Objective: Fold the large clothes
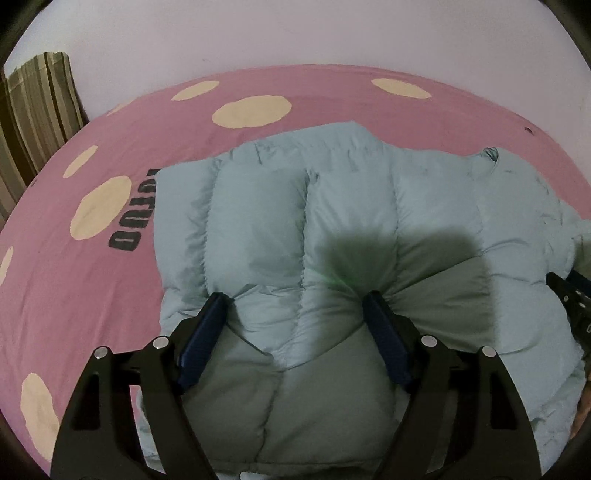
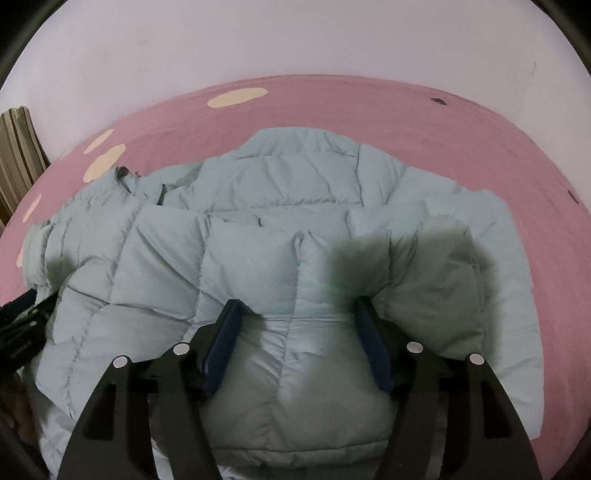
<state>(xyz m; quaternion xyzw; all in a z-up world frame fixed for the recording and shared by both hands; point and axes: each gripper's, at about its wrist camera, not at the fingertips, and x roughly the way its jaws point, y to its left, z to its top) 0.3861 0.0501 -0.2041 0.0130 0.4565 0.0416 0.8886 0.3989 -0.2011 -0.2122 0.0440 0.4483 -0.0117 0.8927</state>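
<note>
One pale blue puffer jacket (image 1: 332,221) is lying spread across a pink bedsheet (image 1: 110,288) with cream dots. Both grippers are angling downward over its near edge: the left gripper (image 1: 295,306) and right gripper (image 2: 297,308) are each straddling a padded ridge, jaws apart, not pinching it.

The jacket (image 1: 332,221) lies flat on the bed (image 1: 92,295), filling the centre and 6 o'clock area of both views. Behind it, at 12 o'clock, the bed runs to the wall (image 1: 295,33). A curtain (image 1: 37,110) hangs at 10 o'clock, beyond the bed's edge. The left gripper (image 1: 297,306) and right gripper (image 2: 295,310) sit side by side over the jacket's near part, each straddling a padded section. In the left wrist view, lettering (image 1: 133,218) on the bed lies at 9 o'clock, partly under the jacket's edge.
</note>
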